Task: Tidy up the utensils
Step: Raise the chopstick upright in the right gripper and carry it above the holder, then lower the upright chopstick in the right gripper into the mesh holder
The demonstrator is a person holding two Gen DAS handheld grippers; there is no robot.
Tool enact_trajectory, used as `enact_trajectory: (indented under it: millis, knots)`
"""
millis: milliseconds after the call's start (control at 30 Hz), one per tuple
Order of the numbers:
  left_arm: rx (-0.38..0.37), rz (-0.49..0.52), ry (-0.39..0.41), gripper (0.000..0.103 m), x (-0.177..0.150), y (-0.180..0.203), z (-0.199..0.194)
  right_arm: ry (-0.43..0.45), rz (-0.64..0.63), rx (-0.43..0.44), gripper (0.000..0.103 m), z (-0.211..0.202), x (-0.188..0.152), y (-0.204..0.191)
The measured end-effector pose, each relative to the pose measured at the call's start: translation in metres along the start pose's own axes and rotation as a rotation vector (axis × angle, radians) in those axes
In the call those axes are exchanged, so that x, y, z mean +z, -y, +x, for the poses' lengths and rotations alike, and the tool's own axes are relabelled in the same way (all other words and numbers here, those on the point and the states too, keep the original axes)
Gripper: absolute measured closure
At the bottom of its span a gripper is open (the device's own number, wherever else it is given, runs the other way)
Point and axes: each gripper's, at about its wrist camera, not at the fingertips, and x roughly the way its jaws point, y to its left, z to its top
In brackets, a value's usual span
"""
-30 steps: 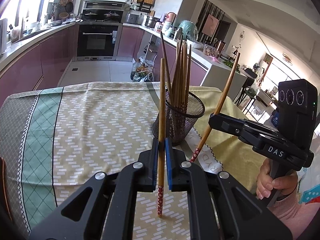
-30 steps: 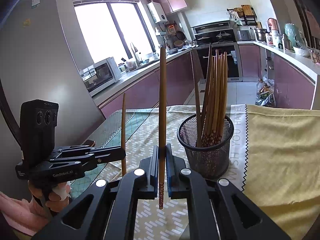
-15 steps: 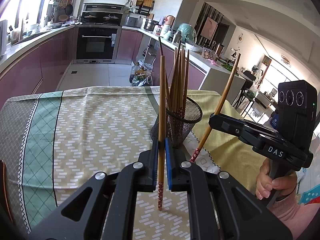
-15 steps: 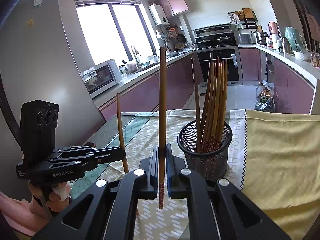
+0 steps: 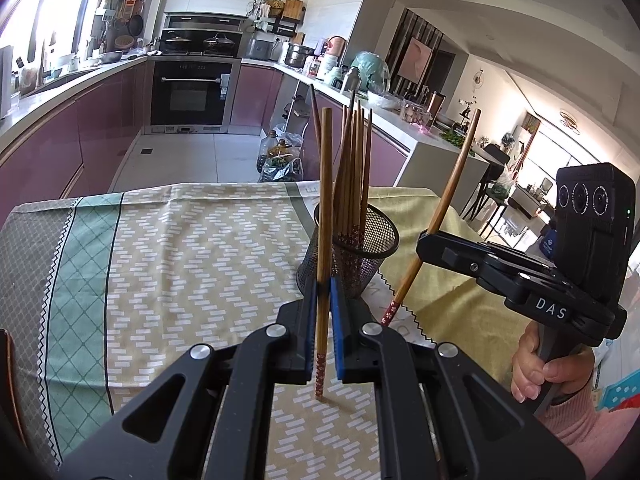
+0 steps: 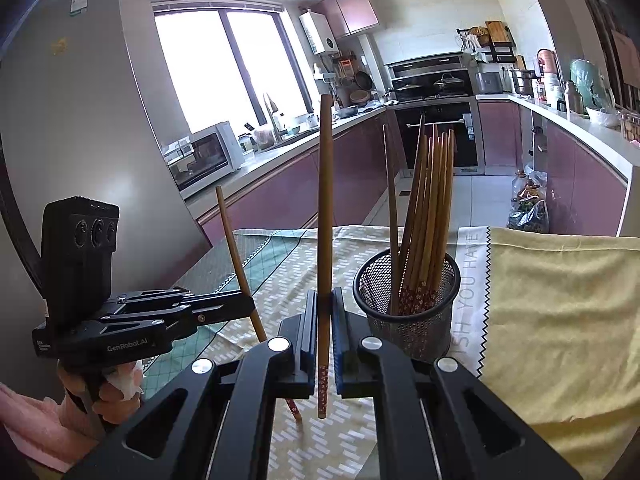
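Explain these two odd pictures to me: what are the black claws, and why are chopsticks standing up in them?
No robot here: a person holds a handheld two-finger gripper in each hand, and each carries a fisheye camera looking along its fingers. One picture is from the left gripper, which is shut on an upright chopstick; the right gripper shows beside it. The other picture is from the right gripper, shut on its own chopstick, with the left one at the side. On the patterned tablecloth stands a black mesh holder already filled with chopsticks. A yellow cloth lies beside it.

two held chopsticks (image 5: 325, 216) (image 5: 448, 208), one mesh holder (image 5: 352, 264), two tools (image 5: 322, 320) (image 6: 324, 328).
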Motion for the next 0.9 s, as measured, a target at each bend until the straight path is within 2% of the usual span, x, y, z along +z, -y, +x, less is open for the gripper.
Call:
enact_trajectory:
  millis: [900]
  knots:
    - [0.005, 0.021, 0.021, 0.096, 0.0069, 0.0053, -0.0024, 0.014, -0.002, -0.010, 0.097, -0.0070, 0.0021, 0.0019]
